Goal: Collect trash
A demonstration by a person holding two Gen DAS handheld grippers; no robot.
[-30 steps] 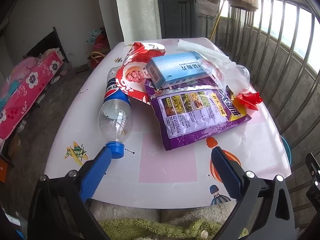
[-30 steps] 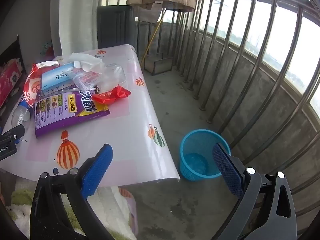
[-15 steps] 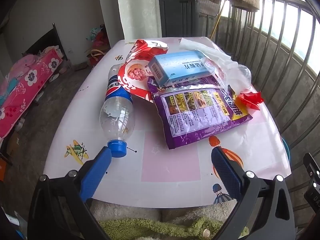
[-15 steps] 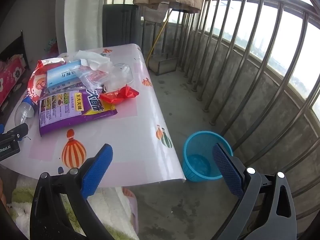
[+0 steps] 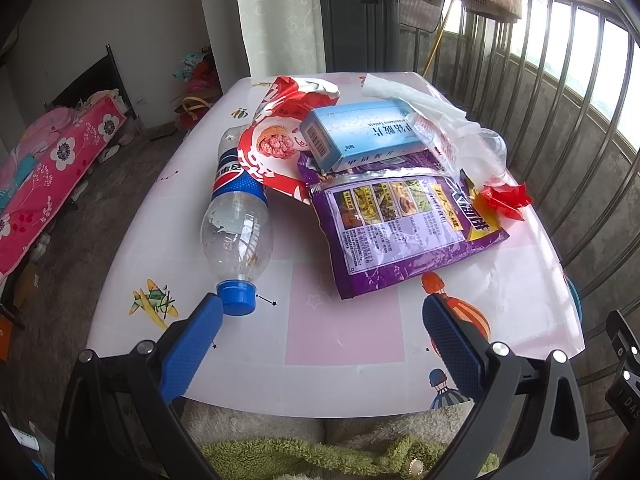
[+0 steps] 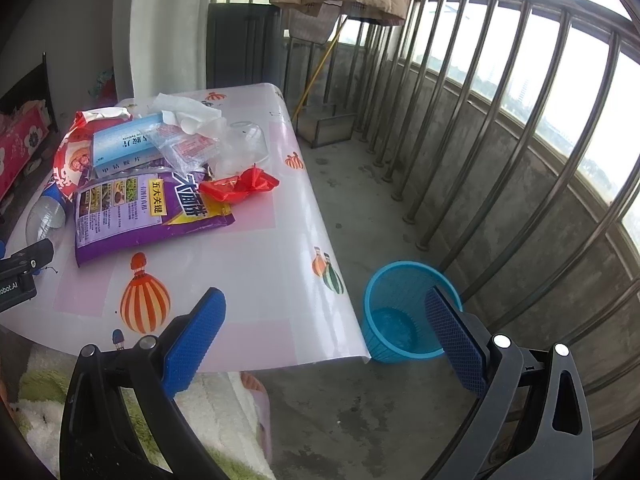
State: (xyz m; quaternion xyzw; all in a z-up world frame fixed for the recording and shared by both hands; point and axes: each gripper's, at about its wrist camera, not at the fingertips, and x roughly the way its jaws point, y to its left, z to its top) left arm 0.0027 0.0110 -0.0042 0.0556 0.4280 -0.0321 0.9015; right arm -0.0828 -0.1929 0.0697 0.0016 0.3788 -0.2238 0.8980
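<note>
My left gripper (image 5: 322,308) is spread wide and holds nothing; it hangs over the near edge of the bench (image 5: 344,336). Its left fingertip (image 5: 210,306) sits just beside the blue cap of the plastic bottle (image 5: 236,224), which lies on its side with the cap toward me.

Trash on the bench, left wrist view:
- The purple snack bag (image 5: 400,224) lies flat at the centre.
- The blue box (image 5: 362,134) rests on the far end of that bag.
- The red-and-white wrapper (image 5: 276,140) lies partly under the box and over the bottle's base.
- The clear plastic bag (image 5: 452,136) and the white tissue (image 5: 404,92) lie on the right far side.
- The red wrapper (image 5: 504,198) lies at the right edge, touching the purple bag.

My right gripper (image 6: 324,308) is also spread wide and empty, positioned over the bench's right corner. The blue waste basket (image 6: 396,312) stands on the floor just beside the bench, near the railing (image 6: 500,100).
</note>
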